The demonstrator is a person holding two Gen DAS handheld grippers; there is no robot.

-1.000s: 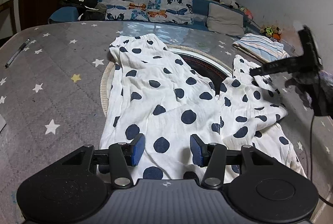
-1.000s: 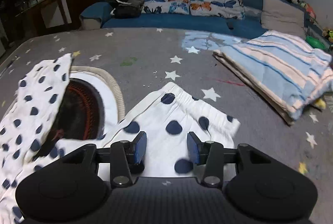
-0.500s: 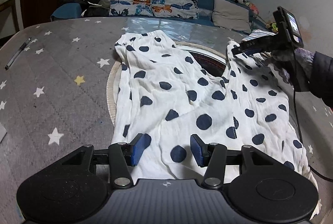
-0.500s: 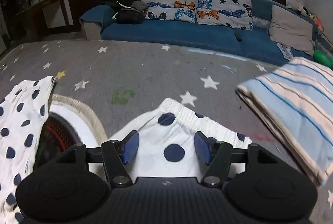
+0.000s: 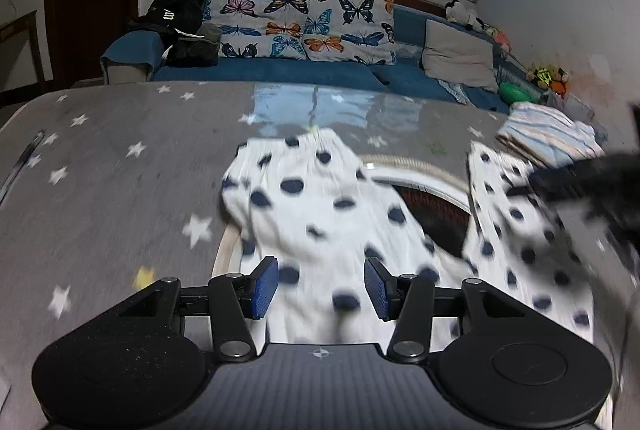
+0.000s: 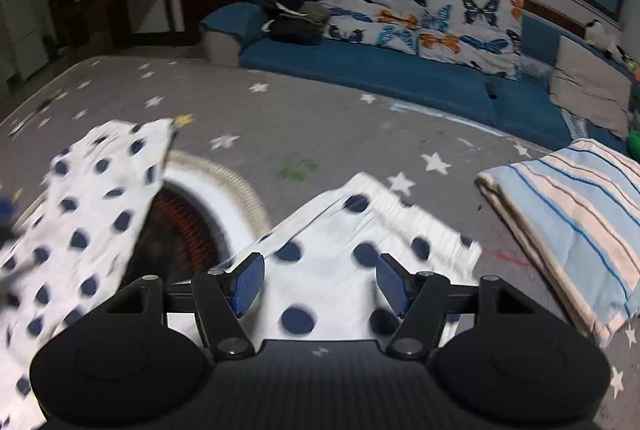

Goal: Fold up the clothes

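Note:
White trousers with dark blue dots [image 5: 320, 214] lie spread on the grey star-patterned table cover [image 5: 120, 190], their two legs forking apart. My left gripper [image 5: 320, 286] hovers open over the left leg, blue pads apart with the cloth beneath them. My right gripper [image 6: 320, 284] is open over the far end of the other leg [image 6: 360, 230], its gathered hem just ahead; nothing is pinched. In the left wrist view the right gripper [image 5: 580, 178] is a dark blur at the right edge.
A round opening with a woven rim [image 6: 224, 190] and a dark red inside shows between the trouser legs. A folded striped blanket [image 6: 572, 214] lies on the right of the table. A blue sofa with butterfly cushions [image 5: 304, 26] runs behind.
My left gripper has slid forward along the left trouser leg toward its far end. The right gripper's jaws have widened, and it has shifted and rolled a little over the other leg's end.

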